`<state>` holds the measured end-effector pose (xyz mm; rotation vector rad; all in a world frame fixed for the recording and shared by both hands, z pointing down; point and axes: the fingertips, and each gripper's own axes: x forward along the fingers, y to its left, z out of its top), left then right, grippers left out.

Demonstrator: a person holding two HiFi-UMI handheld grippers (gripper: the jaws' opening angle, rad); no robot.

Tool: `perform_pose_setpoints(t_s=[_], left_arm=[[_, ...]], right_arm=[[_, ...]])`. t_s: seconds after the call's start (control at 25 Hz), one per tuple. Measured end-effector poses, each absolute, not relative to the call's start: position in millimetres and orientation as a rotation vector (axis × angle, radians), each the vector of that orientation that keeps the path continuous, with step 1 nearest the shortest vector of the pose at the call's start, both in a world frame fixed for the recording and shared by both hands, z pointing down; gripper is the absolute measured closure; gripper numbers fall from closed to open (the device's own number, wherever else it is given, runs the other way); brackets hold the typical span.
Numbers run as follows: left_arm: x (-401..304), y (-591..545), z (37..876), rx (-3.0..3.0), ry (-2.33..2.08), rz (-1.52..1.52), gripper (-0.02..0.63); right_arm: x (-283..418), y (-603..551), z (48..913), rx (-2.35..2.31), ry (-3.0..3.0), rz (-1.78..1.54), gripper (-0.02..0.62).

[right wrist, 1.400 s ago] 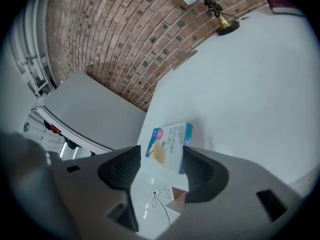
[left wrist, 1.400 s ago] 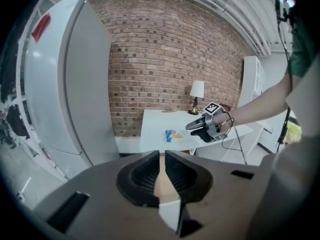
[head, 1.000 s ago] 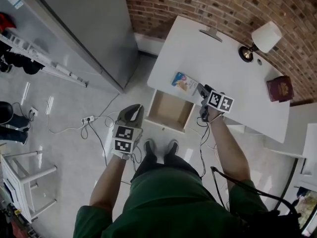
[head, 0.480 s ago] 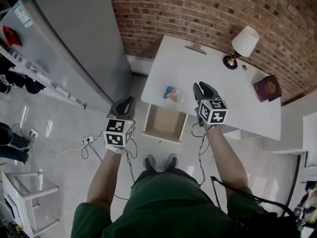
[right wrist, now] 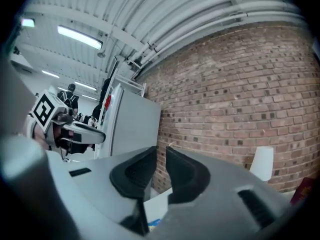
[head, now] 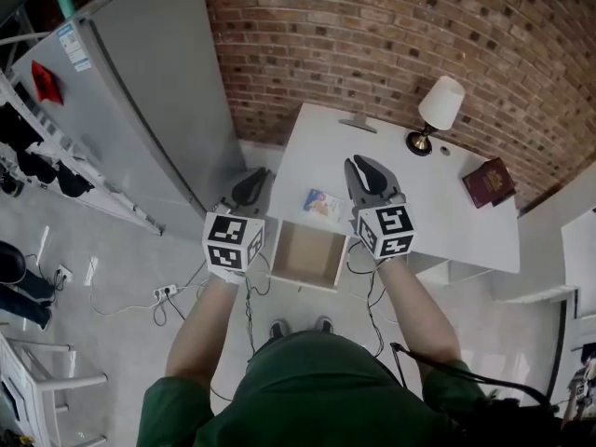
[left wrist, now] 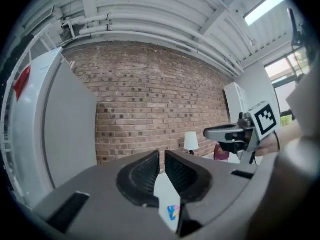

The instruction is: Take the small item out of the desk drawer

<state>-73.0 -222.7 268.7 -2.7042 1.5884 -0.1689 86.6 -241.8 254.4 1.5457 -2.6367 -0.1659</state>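
Jaws first: on the left gripper (head: 253, 177) they stand a hair apart, a thin slit with nothing in it, and on the right gripper (head: 358, 164) they have just been closing and are now narrow too, with nothing between them but a view of the brick wall (head: 372, 35). Both grippers are held up high and pointing level at that wall, so neither is lined up on anything on the desk (head: 438, 222). What matters for any coming move is that the small item (head: 323, 203), a flat colourful packet, lies on the desk top and not in the drawer (head: 307, 252). It sits just behind the drawer's opening, below the jaws and between the two grippers. The drawer hangs pulled out and I see only bare bottom inside it. From the head view the right gripper looks nearer the packet than the left. As far as I can tell, the packet's long side runs roughly along the desk's front edge. I would call the taking-out done. If I had to pick the packet up again, I would tip the right gripper down onto it from above and come across its short side. The lamp (head: 440, 105) and the red book (head: 488, 182) are well apart from it and out of the way.
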Motion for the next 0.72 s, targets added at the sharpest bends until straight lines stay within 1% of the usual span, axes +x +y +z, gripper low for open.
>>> perform_pose_setpoints(t_s=[0.16,0.36,0.72], left_arm=[[-63,-216,237,-2.707,1.552,-0.044,0.577],[-57,-213,213,-2.699,1.550,0.068,0.577],[-77,-224,213,-2.662,1.631,0.108,0.577]], right_arm=[[74,-224,222,1.549,-2.688,-0.255,0.546],[69,-214,211,1.588,-2.696,-0.272,0.555],[76,-211,205,1.625,-2.620,-0.411,0.578]])
